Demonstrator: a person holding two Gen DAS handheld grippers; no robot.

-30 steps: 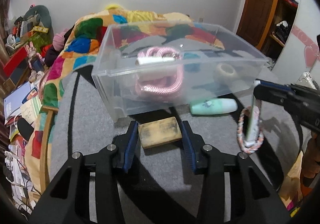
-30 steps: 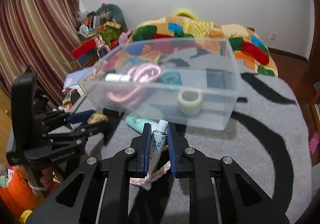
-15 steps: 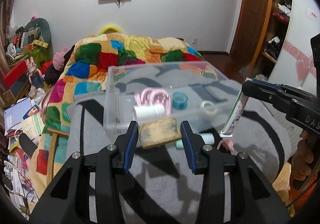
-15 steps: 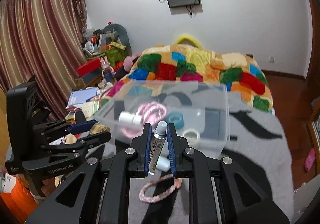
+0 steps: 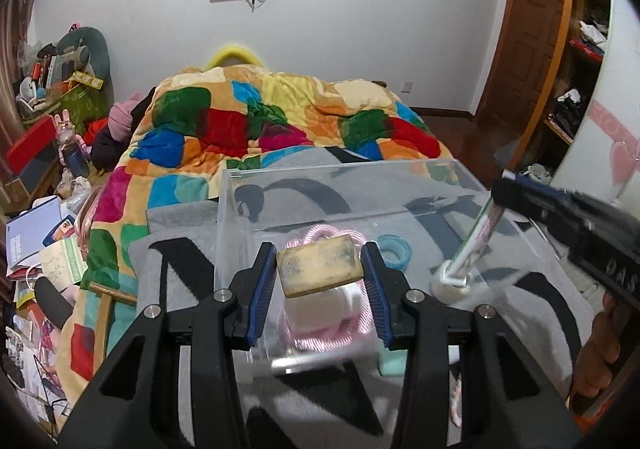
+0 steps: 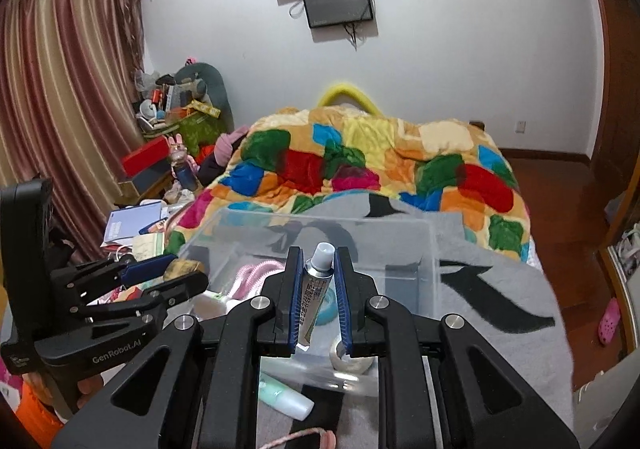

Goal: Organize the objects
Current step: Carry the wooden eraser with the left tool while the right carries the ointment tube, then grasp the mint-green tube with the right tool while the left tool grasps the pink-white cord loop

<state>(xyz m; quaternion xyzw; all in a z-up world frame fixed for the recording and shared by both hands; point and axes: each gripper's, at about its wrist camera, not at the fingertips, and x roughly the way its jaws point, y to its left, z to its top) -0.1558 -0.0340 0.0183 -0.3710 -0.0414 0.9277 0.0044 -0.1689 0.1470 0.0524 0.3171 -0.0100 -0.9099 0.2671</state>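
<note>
My left gripper is shut on a tan sponge block and holds it over the near left part of a clear plastic bin. My right gripper is shut on a small tube with a grey cap, held above the bin. The right gripper also shows in the left wrist view with the tube. The bin holds a pink rope coil, a white roll, a blue tape ring and a whitish tape roll.
The bin stands on a grey and black blanket on a bed with a patchwork quilt. A mint bottle and a braided rope ring lie in front of the bin. Clutter fills the floor at left.
Both grippers have risen from the blanket with their objects and moved forward over the bin. The sponge block left the blanket; the rope ring stayed behind on it.
</note>
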